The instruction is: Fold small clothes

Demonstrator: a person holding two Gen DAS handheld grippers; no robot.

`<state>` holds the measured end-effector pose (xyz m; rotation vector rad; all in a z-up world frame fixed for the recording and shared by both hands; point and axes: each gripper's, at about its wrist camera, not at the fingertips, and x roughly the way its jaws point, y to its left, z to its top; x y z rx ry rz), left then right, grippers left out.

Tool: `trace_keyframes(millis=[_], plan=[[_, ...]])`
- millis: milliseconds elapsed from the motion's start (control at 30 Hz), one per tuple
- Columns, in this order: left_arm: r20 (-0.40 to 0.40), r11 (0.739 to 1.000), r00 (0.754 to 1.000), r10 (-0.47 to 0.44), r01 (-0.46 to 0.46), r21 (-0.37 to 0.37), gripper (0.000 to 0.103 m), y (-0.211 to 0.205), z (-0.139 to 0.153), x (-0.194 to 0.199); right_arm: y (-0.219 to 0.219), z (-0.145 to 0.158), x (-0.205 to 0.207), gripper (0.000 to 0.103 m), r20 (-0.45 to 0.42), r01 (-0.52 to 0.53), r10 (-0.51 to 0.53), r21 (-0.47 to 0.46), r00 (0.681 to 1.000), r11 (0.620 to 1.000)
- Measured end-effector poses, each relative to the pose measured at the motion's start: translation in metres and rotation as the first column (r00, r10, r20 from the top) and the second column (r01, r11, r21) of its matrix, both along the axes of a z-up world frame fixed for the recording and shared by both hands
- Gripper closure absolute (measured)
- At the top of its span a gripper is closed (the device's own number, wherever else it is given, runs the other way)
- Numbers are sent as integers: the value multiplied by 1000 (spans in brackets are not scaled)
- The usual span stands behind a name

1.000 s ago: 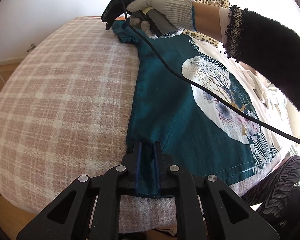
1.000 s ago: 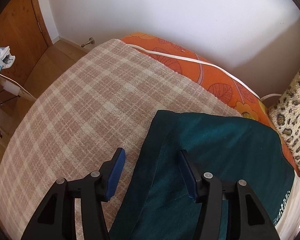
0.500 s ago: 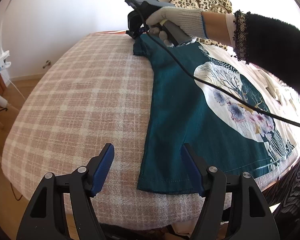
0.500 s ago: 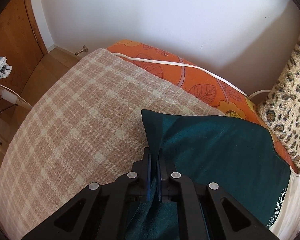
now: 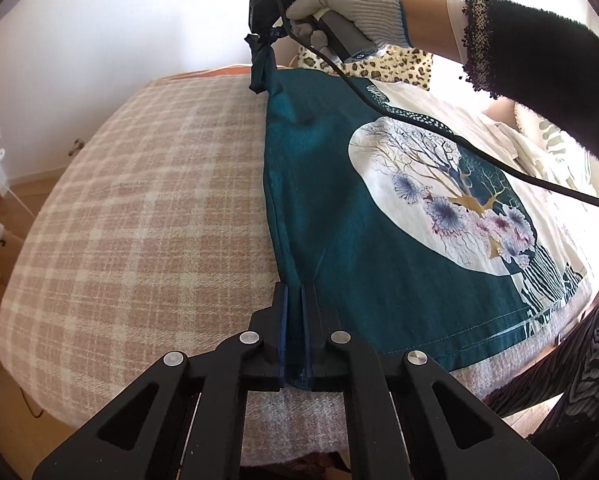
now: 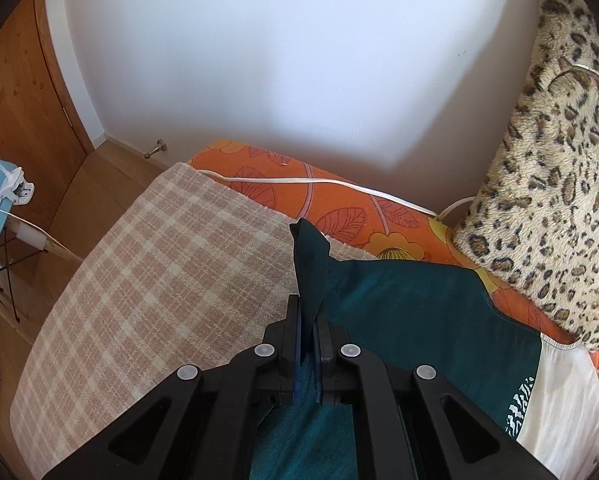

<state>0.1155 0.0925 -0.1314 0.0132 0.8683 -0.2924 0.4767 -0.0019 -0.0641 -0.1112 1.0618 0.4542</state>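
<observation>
A small teal shirt (image 5: 339,216) with a white round flower print lies on a pink plaid blanket (image 5: 147,216). My left gripper (image 5: 294,292) is shut on the shirt's left hem corner near me. My right gripper (image 5: 265,36), held by a gloved hand, is shut on the shirt's far left sleeve and lifts it off the blanket. In the right wrist view the right gripper (image 6: 309,312) pinches the teal sleeve (image 6: 309,256), which stands up between the jaws. The shirt's left edge is pulled taut between the two grippers.
A leopard-print pillow (image 6: 547,168) lies at the bed's head, on an orange floral sheet (image 6: 339,212) with a white cable (image 6: 299,181). White clothes (image 5: 539,152) lie right of the shirt. A black cable (image 5: 499,160) crosses the shirt. Wooden floor and a door (image 6: 27,92) are on the left.
My left gripper, open half a second ago, has shut on the hem corner. My right gripper has raised the sleeve off the blanket, and the shirt's left edge has lifted.
</observation>
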Motion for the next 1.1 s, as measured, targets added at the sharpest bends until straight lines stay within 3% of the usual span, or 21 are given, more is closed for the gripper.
trace_keyframes(millis=[233, 467, 600, 733, 833, 867, 900, 933, 967, 1033, 1100], plan=[[103, 992, 987, -126, 125, 11, 99, -41, 25, -9, -47, 15, -8, 102, 27, 45, -46, 15, 999, 999], [120, 969, 961, -249, 247, 29, 99, -88, 29, -14, -124, 13, -17, 102, 58, 135, -139, 68, 989, 988], [98, 945, 940, -326, 322, 54, 99, -113, 21, -23, -170, -11, -18, 102, -2, 214, -215, 84, 977, 973], [80, 923, 921, -382, 375, 90, 99, -130, 13, -27, -189, -25, -16, 101, -57, 253, -248, 97, 967, 963], [25, 897, 898, -438, 435, 83, 98, -141, 7, -29, -190, -37, -14, 93, -101, 240, -232, 72, 967, 968], [20, 891, 894, -449, 445, 91, 92, -144, 6, -31, -189, -39, -13, 74, -97, 241, -238, 26, 966, 970], [19, 884, 887, -462, 458, 92, 82, -147, 6, -33, -187, -40, -13, 63, -68, 243, -245, -43, 967, 969], [23, 879, 881, -472, 469, 84, 74, -148, 8, -36, -184, -38, -15, 63, -21, 247, -251, -116, 968, 962], [37, 877, 877, -479, 476, 69, 57, -147, 11, -40, -184, -37, -17, 63, 17, 251, -252, -178, 967, 951], [72, 878, 876, -478, 475, 55, 52, -143, 18, -44, -189, -34, -22, 63, 42, 266, -263, -204, 964, 942], [100, 888, 882, -460, 457, 51, 52, -136, 24, -43, -190, -25, -31, 63, 35, 245, -242, -119, 970, 962]])
